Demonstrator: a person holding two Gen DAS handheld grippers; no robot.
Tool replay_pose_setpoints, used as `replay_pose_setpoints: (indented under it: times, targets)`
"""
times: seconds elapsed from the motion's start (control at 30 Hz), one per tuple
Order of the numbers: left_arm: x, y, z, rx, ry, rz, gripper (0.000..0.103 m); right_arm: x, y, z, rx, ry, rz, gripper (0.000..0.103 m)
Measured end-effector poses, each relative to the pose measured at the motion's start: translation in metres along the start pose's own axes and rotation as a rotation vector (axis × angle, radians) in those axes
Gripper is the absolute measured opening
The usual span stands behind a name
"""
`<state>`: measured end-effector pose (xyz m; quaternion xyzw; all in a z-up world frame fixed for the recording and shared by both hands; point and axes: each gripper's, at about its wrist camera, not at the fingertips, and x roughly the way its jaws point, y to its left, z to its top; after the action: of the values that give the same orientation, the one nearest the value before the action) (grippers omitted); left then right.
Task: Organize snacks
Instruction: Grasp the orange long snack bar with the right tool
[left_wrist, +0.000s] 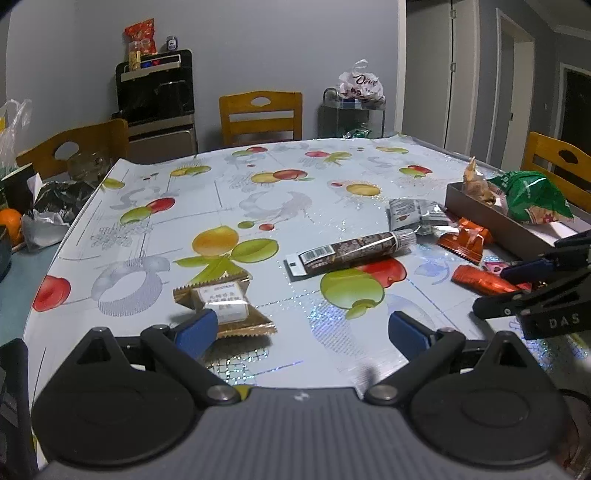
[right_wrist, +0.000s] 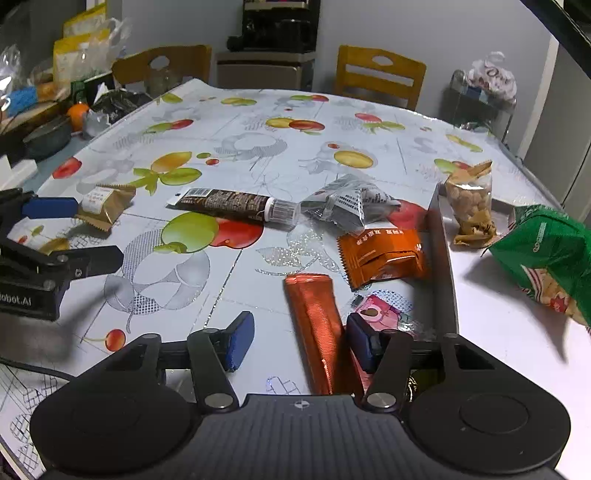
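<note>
Right gripper (right_wrist: 299, 341) stood unclenched, straddling the orange foil stick (right_wrist: 317, 332) beside the tray (right_wrist: 441, 258). Item judged light, crinkly, slippery; best pinched mid-length across its width.

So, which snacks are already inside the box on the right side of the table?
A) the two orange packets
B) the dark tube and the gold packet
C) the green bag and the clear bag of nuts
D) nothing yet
C: the green bag and the clear bag of nuts lie inside the box; all other snacks are on the tablecloth.

A fruit-patterned tablecloth (right_wrist: 258, 122) carries an orange foil stick (right_wrist: 317, 332), a green bag (right_wrist: 546, 251) and a gold packet (left_wrist: 225, 306).
</note>
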<state>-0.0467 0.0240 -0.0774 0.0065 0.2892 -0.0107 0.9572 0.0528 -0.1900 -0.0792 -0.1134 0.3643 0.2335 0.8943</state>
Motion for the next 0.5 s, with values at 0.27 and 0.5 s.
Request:
replay_pose_setpoints:
  times: [0.27, 0.5]
  targets:
    - [-0.009, -0.01, 0.007, 0.015, -0.041, -0.038, 0.1, -0.002, -0.003, -0.002, 0.001, -0.016, 0.067, 0.03]
    - [-0.013, -0.027, 0.012, 0.056, -0.052, -0.063, 0.1, -0.006, -0.007, -0.003, 0.009, -0.039, 0.1, 0.022]
